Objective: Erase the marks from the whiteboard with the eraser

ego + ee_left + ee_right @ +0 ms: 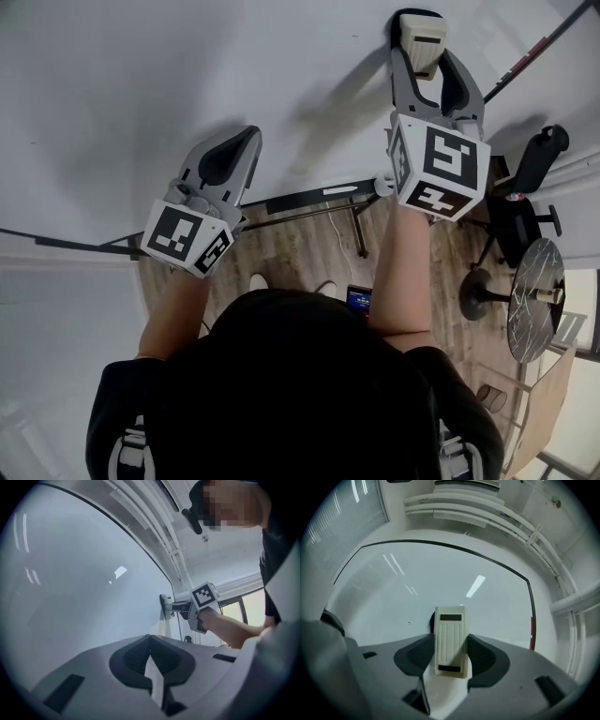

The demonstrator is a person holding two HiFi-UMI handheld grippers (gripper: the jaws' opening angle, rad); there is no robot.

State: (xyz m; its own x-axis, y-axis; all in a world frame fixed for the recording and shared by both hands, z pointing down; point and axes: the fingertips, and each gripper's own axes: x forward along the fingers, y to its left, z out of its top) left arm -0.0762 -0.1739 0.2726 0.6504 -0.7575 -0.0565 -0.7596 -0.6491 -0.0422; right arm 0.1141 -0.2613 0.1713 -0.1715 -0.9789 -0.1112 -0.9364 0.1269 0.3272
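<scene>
The whiteboard [187,75] fills the top of the head view and looks almost clean. Only a tiny dark speck [409,622] shows on it in the right gripper view. My right gripper [424,52] is raised high and shut on a cream ribbed eraser [422,33], whose far face rests against the board. In the right gripper view the eraser [450,630] stands upright between the jaws of the right gripper [450,641]. The left gripper view shows that eraser [165,606] side-on against the whiteboard [70,597]. My left gripper [230,155] sits lower left, close to the board, shut and empty [150,638].
A dark ledge with a white marker [323,193] runs along the board's lower edge. Below lie a wooden floor, a black office chair [525,187], a round table [534,300] and a small dark device [359,298]. Something red [531,632] hangs at the board's right edge.
</scene>
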